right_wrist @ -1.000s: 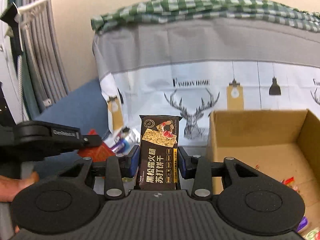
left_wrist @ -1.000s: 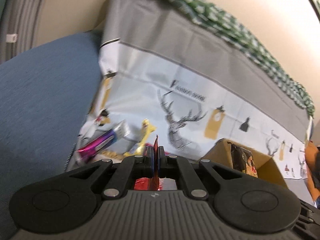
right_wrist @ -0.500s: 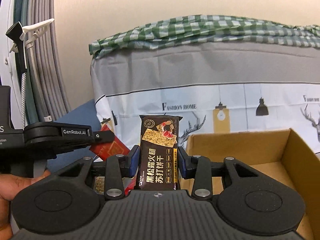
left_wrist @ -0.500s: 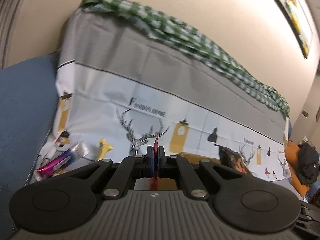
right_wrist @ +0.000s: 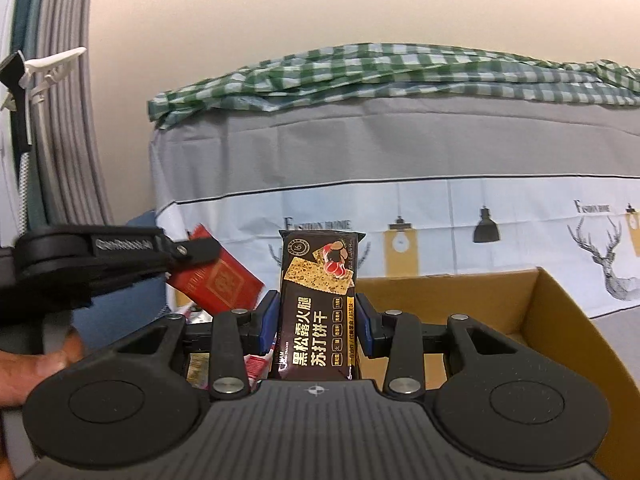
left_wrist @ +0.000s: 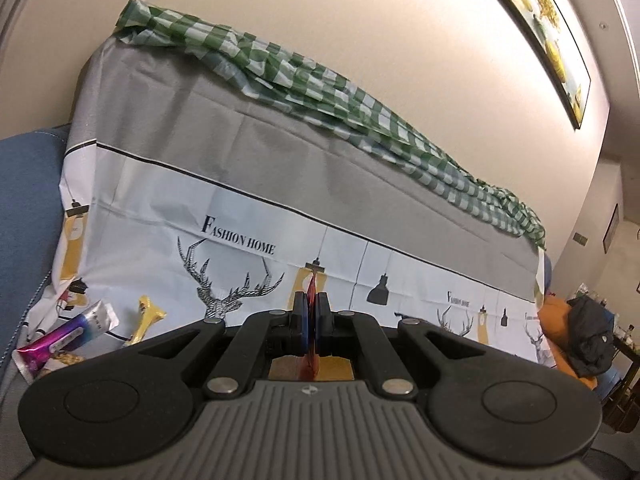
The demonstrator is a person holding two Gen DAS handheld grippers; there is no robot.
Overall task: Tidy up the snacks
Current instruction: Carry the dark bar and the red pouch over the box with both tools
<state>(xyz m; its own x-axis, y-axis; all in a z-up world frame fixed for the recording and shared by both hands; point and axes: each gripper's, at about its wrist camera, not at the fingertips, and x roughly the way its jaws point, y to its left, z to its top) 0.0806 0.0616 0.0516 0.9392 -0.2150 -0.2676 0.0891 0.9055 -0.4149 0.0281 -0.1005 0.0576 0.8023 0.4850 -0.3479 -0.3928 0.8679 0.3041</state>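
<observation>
Between the blue pads of your right claw point(right_wrist: 317, 322) stands a dark cracker packet point(right_wrist: 318, 308), pinched upright by its two long edges, with "黑松露火腿 苏打饼干" printed in gold down its front above a picture of a seeded cracker. Your left claw point(left_wrist: 311, 316) is pressed together on a thin red packet point(left_wrist: 311, 288), seen edge-on from its own camera; from the right wrist view the same claw point(right_wrist: 200, 254) comes in from the left with "GenRobot.AI" embossed on its finger, and the red packet point(right_wrist: 218, 282) hangs tilted from it, just left of the cracker packet. Its gold printing is too blurred to read.

Right of the cracker packet sits an open cardboard box point(right_wrist: 560, 320); what it holds is hidden behind your claw. Under the left claw's tip a purple wrapper point(left_wrist: 66, 338) and a yellow wrapper point(left_wrist: 146, 318) lie loose on the printed sheet point(left_wrist: 248, 216), which reads "FASHION HOME" among stags and hanging lamps. A green checked cloth point(left_wrist: 320, 88) is bunched along the top of the covered backrest.
</observation>
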